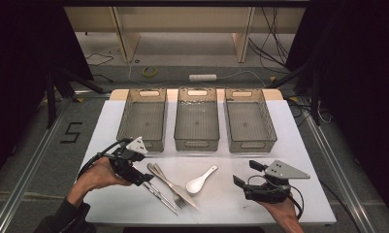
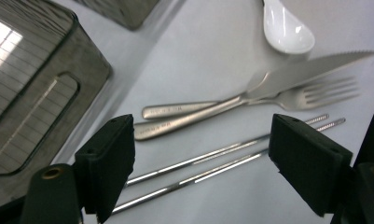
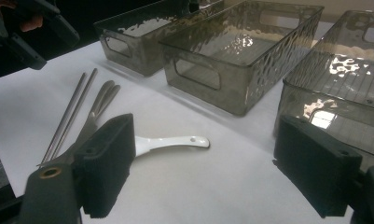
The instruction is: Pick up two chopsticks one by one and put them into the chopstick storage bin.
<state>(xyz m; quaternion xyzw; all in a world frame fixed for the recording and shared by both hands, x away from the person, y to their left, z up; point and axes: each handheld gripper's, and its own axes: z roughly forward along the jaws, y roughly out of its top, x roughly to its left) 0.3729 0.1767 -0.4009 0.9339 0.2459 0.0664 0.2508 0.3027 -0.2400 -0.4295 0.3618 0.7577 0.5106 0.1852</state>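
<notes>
High view, item by item — my left tongs [image 1: 144, 180] hang released over the near-left counter [image 1: 299, 145], their tips just above the handle ends of the chopsticks [image 1: 160, 196]. My right tongs [image 1: 244, 174] wait near the right edge, also released and holding nothing, well apart from all the cutlery.

Chopsticks: a steel pair, lying side by side and touching or nearly so, long axis running from the near end up and left toward my left tongs. In the left gripper view the chopsticks [image 2: 222, 161] pass between my two pads [image 2: 107, 163], jaws wide to either side — the pair lies nearly along the line from one pad to the other, not square to it.

Beside them: fork [image 1: 170, 187] and knife [image 1: 175, 184], crossed; white spoon [image 1: 200, 180] to their right, nearer my right tongs. Three clear bins [image 1: 197, 119] stand in a row at the far side.

Judgement — left hand is the nearer one; I would turn the wrist to bring the pads across the chopsticks before closing.
</notes>
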